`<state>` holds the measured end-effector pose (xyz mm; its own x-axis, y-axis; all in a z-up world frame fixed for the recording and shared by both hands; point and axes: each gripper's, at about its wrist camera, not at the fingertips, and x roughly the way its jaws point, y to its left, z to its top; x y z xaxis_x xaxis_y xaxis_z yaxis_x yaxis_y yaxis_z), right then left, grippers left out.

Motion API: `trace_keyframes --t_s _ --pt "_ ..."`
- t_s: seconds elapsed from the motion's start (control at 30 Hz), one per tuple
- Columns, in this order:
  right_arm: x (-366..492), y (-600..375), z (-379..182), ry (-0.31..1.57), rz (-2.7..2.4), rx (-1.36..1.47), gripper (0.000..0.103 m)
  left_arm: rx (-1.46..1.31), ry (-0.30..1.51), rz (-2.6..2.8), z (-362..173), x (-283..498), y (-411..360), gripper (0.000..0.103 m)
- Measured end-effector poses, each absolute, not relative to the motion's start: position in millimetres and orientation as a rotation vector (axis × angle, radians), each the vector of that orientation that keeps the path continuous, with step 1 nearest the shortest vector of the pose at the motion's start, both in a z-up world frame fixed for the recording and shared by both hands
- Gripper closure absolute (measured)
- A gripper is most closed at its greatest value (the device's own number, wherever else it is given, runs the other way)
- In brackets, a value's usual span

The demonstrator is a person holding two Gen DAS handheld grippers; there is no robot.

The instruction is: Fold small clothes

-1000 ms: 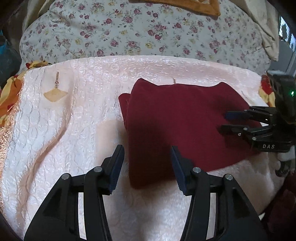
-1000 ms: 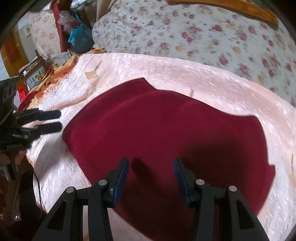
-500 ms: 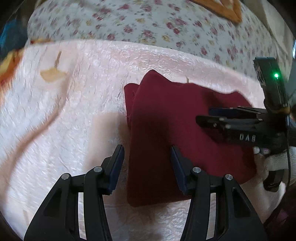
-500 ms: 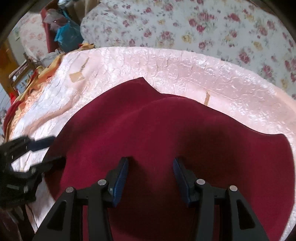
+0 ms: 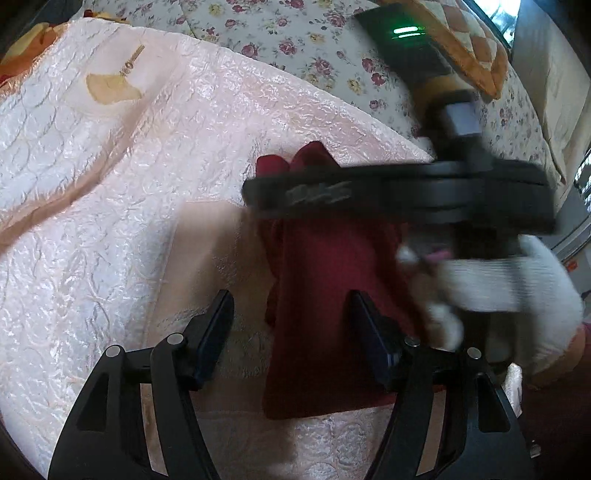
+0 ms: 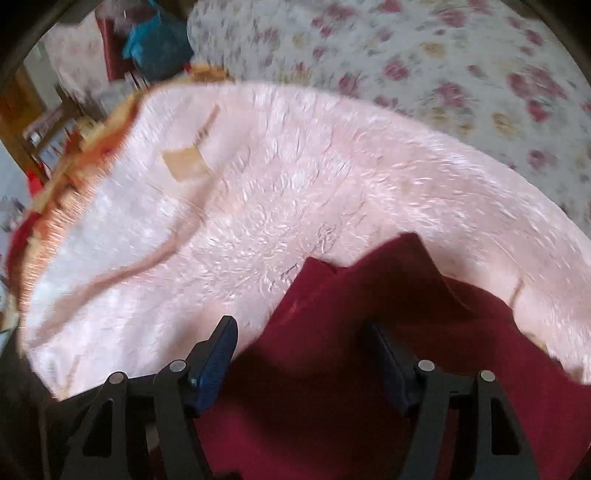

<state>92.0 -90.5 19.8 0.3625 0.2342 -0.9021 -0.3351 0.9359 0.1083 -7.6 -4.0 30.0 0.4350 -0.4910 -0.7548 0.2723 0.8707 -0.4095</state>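
Observation:
A dark red garment (image 5: 325,295) lies folded on the pale pink quilted cover (image 5: 110,192). My left gripper (image 5: 291,321) is open and empty, low over the garment's near left edge. My right gripper (image 6: 299,347) is open and empty over the garment (image 6: 369,350), with the cloth's left edge between its fingers. In the left wrist view the right gripper's body (image 5: 399,195) crosses above the garment, held by a white-gloved hand (image 5: 517,280); it hides the garment's right part.
A floral bedspread (image 5: 314,33) lies beyond the pink cover. A tan patch (image 5: 110,86) is on the cover's far left. A patchwork cushion (image 5: 476,40) sits at the back right. Blue and red items (image 6: 155,44) stand off the bed's far left.
My right gripper has swung left across the garment to its left edge. The left gripper has come closer to the cloth. Both stay open.

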Motion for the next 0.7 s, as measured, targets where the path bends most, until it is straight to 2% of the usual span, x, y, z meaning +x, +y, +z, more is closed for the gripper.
trace_keyframes --t_s 0.1,0.13,0.17,0.2,0.27,0.33,0.47,0.53,0.57,0.63,0.7 --pt "98 -83 6 1.154 0.333 -0.162 0.034 -0.237 1.01 -0.491 29 -7 -4 0.036" --pt "97 -85 5 1.142 0.343 -0.15 0.038 -0.238 1.008 -0.494 29 -6 -4 0.035" --pt "96 -88 5 1.131 0.347 -0.143 0.047 -0.241 1.007 -0.497 29 -6 -4 0.035" --pt "94 -92 6 1.123 0.363 -0.131 0.05 -0.244 1.005 -0.498 29 -6 -5 0.034" --pt "87 -104 11 1.104 0.415 -0.081 0.069 -0.245 1.002 -0.507 30 -6 -7 0.034" --pt "80 -116 19 1.081 0.44 -0.05 0.077 -0.241 1.003 -0.521 29 -3 -13 0.034" --pt "76 -137 41 1.038 0.467 0.013 0.08 -0.257 1.0 -0.564 32 -4 -21 0.036" --pt "74 -149 48 1.027 0.472 0.052 0.081 -0.256 0.979 -0.592 37 -6 -25 0.056" --pt "74 -154 51 1.024 0.47 0.069 0.081 -0.25 0.969 -0.599 40 -7 -27 0.06" --pt "75 -168 53 1.025 0.468 0.111 0.081 -0.228 0.938 -0.601 47 -12 -29 0.073" --pt "76 -176 55 1.025 0.477 0.183 0.081 -0.22 0.91 -0.619 54 -16 -33 0.074"
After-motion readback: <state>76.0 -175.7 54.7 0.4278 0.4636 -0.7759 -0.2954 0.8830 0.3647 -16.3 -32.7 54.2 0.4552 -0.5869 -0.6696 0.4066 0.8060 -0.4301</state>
